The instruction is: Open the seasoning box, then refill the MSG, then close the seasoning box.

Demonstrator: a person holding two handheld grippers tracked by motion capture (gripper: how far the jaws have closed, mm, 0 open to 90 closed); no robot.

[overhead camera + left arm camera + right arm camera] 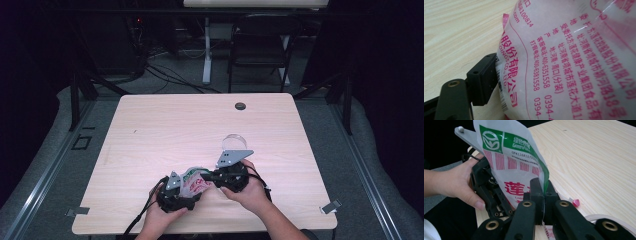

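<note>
Plastic food bag (pixel 196 183), white with pink and green print, sits at the near edge of the wooden table (pixel 165 130), held up between my 2 grippers. In the high view my left gripper (pixel 176 194) is just left of the bag and my right gripper (pixel 227 176) just right of it, each gripped in 1 of my hands.

Right gripper (pixel 544 192): in the right gripper view both black jaws are pressed together on the green-edged seam of the bag (pixel 511 165). The film passes between the pads with no gap visible. The bag stands upright above the jaws.

Left gripper: in the left gripper view 1 jaw pad (pixel 482 82) lies flat against the side of the bag (pixel 569 62), next to a barcode. The second jaw is hidden behind the bag, so I cannot tell how far this gripper is closed. In the right gripper view my left hand (pixel 454 182) wraps the left gripper's body behind the bag.

A small pink scrap (pixel 575 202) lies on the table just beside the right gripper. A clear round lid (pixel 234 141) rests on the table just beyond the right gripper, apart from the bag.
</note>
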